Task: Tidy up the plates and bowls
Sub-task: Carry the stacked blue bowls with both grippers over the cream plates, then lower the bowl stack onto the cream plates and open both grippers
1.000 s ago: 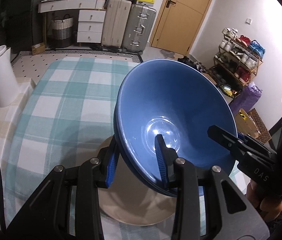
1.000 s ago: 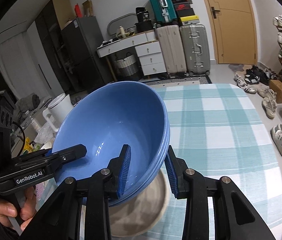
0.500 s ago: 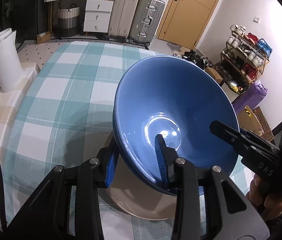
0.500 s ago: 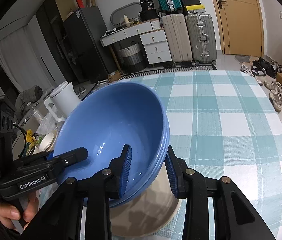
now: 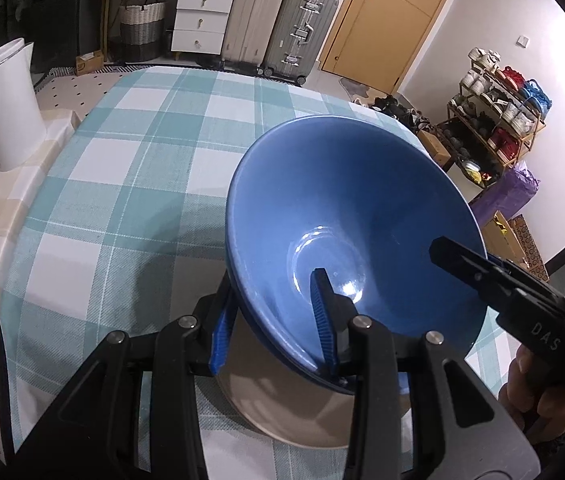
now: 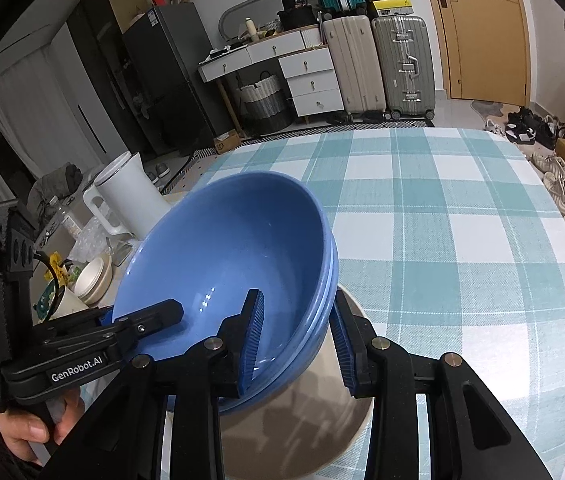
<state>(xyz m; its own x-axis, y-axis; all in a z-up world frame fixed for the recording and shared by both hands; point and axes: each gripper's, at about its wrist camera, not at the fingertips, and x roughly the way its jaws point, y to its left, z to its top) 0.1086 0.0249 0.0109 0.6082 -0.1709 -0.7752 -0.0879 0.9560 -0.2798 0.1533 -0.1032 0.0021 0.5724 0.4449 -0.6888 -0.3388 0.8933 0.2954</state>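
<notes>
A nested stack of blue bowls hangs tilted just above a beige plate on the checked tablecloth. My left gripper is shut on the stack's near rim, one pad inside and one outside. The right gripper reaches in over the opposite rim. In the right wrist view the blue bowls show layered rims, and my right gripper is shut on that rim over the beige plate. The left gripper grips the far side, with a hand below it.
A white kettle stands on the side counter left of the table, near cream bowls and clutter. The teal checked tablecloth stretches ahead of the plate. Suitcases, drawers and a shoe rack line the room beyond.
Both grippers have sunk with the blue bowls towards the beige plate and tipped further down. More of the tablecloth shows. Both grips are unchanged.
</notes>
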